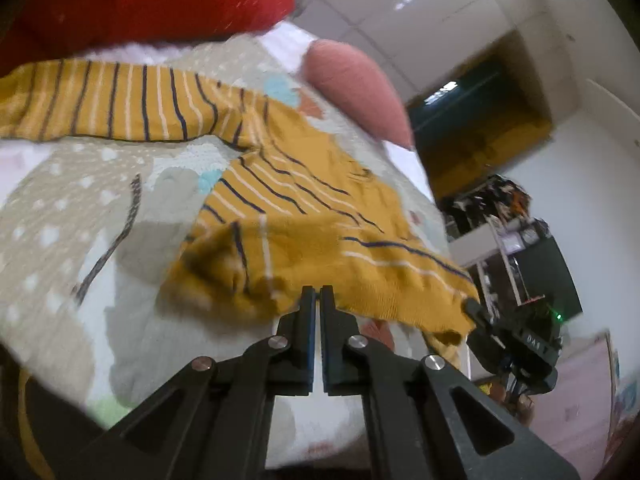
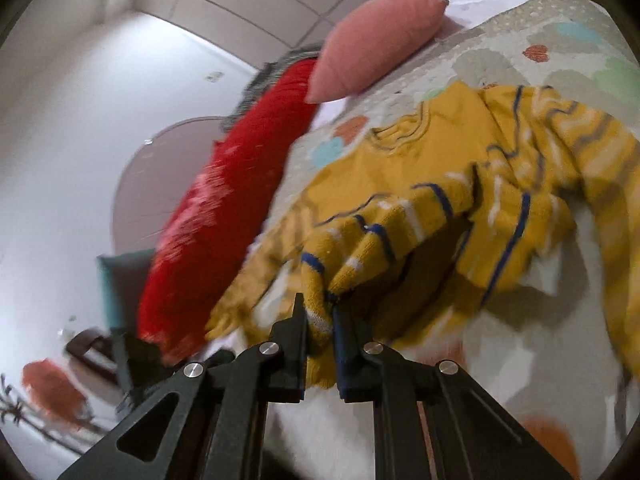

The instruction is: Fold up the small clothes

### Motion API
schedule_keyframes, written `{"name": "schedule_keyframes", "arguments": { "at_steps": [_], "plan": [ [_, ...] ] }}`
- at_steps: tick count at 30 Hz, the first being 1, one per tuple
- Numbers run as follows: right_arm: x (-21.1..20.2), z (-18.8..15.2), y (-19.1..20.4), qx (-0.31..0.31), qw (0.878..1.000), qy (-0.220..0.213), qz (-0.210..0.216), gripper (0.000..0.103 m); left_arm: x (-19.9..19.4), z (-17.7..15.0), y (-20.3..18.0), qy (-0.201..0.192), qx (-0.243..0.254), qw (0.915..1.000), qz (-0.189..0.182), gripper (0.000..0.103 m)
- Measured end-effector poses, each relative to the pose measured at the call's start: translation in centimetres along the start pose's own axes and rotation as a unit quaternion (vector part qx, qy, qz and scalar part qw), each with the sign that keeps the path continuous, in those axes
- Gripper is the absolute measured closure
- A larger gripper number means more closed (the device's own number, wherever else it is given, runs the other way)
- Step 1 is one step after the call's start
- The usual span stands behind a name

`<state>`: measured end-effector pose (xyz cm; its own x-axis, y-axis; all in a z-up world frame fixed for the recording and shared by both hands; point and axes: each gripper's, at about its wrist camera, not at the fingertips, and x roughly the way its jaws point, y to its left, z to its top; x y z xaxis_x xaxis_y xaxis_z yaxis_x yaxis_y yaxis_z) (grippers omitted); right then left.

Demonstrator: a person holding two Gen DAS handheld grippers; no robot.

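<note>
Both claws (image 1: 318, 294) (image 2: 320, 312) clamping striped mustard sweater (image 1: 304, 216), blurred.

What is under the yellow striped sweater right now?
The yellow striped sweater lies on a patterned quilt with dots and colored shapes. The left tool and right tool lift its near edge, exposing shadowed quilt. Anything beneath the flat middle is covered.

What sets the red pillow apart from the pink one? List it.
The red pillow is deep red with pale flecks; the pink pillow is plain salmon. The red pillow looks larger and carries a grey fringe at one end; the pink pillow shows none. Both lie on the bed, beyond the yellow striped sweater.
</note>
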<state>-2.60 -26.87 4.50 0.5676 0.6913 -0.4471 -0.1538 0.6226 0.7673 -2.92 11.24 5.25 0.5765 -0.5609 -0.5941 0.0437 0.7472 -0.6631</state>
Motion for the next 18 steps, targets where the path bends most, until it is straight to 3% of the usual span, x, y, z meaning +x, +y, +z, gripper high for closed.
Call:
{"name": "schedule_keyframes", "arguments": {
  "at_steps": [3,5,7,8,10,13,17,18],
  "plan": [
    [-4.8,-4.9,-0.3,-0.001,1.0,0.004,0.002,0.091,-2.8,-3.1,-0.4,-0.004,0.025,0.9996,-0.01,0.1],
    [-7.1,-7.7,-1.1,0.005,1.0,0.007,-0.017,0.091,-3.5,-4.9,-0.3,0.006,0.035,0.9994,-0.001,0.082],
    [-9.0,-10.7,-3.0,0.011,0.998,0.018,-0.058,0.091,-3.1,-6.0,0.0,0.011,0.034,0.9993,0.004,0.033],
    [-9.5,-11.6,-4.0,0.02,0.997,0.022,-0.072,0.088,-2.6,-6.3,0.1,0.01,0.026,0.9996,0.009,0.027],
    [-10.6,-13.5,-6.5,0.055,0.992,0.022,-0.112,0.087,-1.2,-6.5,0.1,0.018,0.022,0.9996,0.006,0.025],
    [-11.8,-14.5,-8.1,0.077,0.989,0.007,-0.123,0.086,0.8,-7.0,-0.8,0.024,0.045,0.998,0.038,0.024],
    [-12.6,-14.0,-8.8,0.079,0.989,-0.023,-0.125,0.056,3.8,-7.3,-1.5,0.018,0.104,0.9869,0.122,0.023],
    [-12.5,-13.7,-9.1,0.077,0.989,-0.025,-0.127,0.053,4.7,-7.4,-1.4,0.024,0.112,0.9838,0.138,0.021]
  ]
}}
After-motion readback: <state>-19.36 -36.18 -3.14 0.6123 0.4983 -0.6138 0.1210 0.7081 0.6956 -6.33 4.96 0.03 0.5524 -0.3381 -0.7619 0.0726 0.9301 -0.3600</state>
